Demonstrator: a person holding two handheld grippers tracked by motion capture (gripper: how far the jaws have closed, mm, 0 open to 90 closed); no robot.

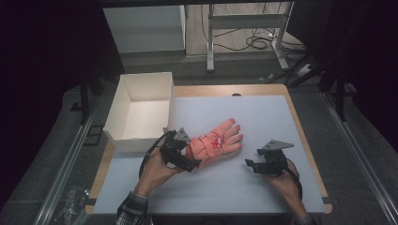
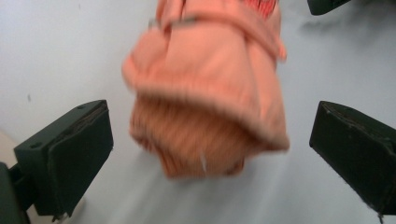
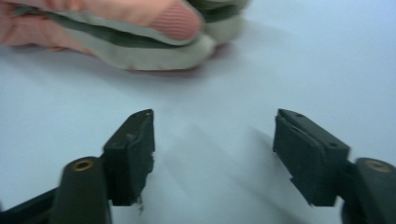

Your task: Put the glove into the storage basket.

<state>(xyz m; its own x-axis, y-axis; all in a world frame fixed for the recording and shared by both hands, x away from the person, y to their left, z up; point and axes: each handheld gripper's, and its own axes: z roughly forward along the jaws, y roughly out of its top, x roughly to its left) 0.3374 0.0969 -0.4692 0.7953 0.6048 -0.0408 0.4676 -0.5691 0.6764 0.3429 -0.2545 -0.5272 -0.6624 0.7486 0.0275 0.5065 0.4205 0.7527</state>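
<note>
You are holding left gripper point(image 2: 205, 154) jaws open astride glove point(image 2: 210, 102) cuff | right gripper point(image 3: 212, 154) gaping, empty | risk: cuff slipping when closing shallow.

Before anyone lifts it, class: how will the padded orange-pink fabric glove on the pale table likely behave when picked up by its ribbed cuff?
The padded orange-pink fabric glove looks soft, so its fingers would probably droop. Its bulky padding suggests it is light for its size. The ribbed knit cuff should grip well rather than slip, and lying flat, it seems unlikely to roll.

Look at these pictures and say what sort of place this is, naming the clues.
Probably a lab or workshop set up for recording: a table under a pale mat, loose cables on the floor behind, and dark curtains around.
</note>
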